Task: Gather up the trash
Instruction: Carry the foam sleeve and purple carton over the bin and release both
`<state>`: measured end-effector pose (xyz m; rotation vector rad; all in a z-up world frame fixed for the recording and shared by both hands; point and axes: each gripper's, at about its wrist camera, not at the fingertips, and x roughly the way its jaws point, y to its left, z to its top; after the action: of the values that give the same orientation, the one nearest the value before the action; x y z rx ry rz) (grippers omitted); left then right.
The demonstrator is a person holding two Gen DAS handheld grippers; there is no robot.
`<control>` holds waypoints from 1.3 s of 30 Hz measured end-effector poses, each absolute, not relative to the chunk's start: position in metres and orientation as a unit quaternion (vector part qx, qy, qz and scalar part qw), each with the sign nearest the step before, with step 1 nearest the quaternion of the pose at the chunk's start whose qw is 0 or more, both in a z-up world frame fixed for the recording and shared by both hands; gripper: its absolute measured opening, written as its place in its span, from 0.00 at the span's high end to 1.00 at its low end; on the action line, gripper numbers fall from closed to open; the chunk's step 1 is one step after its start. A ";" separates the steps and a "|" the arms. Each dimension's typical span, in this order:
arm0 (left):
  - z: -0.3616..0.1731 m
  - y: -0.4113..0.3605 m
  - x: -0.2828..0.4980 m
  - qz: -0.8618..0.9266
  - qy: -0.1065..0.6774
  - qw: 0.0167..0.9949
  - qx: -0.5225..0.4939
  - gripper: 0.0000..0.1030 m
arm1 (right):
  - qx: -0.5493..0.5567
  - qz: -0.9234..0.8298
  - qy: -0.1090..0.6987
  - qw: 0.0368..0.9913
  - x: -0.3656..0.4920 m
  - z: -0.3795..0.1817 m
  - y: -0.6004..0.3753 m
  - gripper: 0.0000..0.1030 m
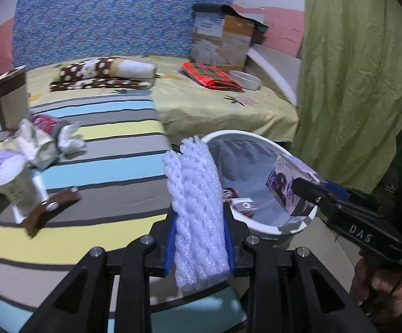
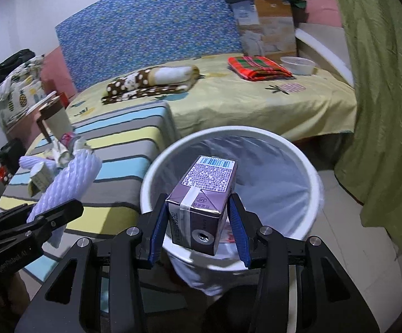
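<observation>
The right gripper (image 2: 198, 219) is clamping a small purple drink carton of glossy printed card (image 2: 201, 199) between its blue ribbed pads, gripping the flat side panels; the carton is hanging over the near rim of the round white plastic bin lined with a thin clear bag (image 2: 316, 186). The left gripper (image 1: 199, 238) is squeezing a white foam net sleeve, soft and knobbly (image 1: 195, 194), which is standing up out of the pads just beside the bin's rim, on the striped-cover side.

Risks, as I judge them: the slick carton is sitting close to the near rim, so a release here could be clipping the edge and tumbling to the tiled floor. The foam sleeve is light and springy; it may be clinging to the ribbed pads or drifting outside the rim, since it is not yet over the opening. The two grippers are crowding one bin mouth and could be knocking together. More crumpled wrappers (image 1: 38, 144) are lying at the far left edge of the striped bed cover (image 1: 103, 166).
</observation>
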<state>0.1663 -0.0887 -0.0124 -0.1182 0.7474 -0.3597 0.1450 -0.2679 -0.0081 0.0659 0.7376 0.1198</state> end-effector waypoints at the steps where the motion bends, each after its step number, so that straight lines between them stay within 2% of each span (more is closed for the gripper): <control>1: -0.012 -0.093 0.168 -0.180 0.364 0.912 -0.056 0.71 | 0.033 0.057 0.362 0.930 0.145 -0.009 -0.270 0.56; 18: -0.025 -0.147 0.201 -0.230 0.384 0.894 -0.032 0.69 | 0.049 0.031 0.399 0.915 0.151 -0.025 -0.300 0.56; 21: -0.027 -0.151 0.206 -0.232 0.389 0.891 -0.033 0.63 | 0.049 0.029 0.409 0.911 0.154 -0.029 -0.303 0.56; 23: -0.028 -0.152 0.209 -0.231 0.389 0.891 -0.034 0.50 | 0.052 0.028 0.414 0.908 0.156 -0.031 -0.305 0.56; 29: -0.026 -0.147 0.211 -0.225 0.381 0.896 -0.044 0.45 | 0.056 0.025 0.404 0.913 0.153 -0.028 -0.308 0.55; 39: -0.022 -0.117 0.199 -0.199 0.374 0.903 -0.067 0.45 | 0.052 0.046 0.387 0.919 0.147 -0.018 -0.298 0.55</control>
<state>0.1985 -0.1165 -0.0216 -0.1381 0.7724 -0.4117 0.1470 -0.2981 -0.0179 0.1064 0.7963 0.0936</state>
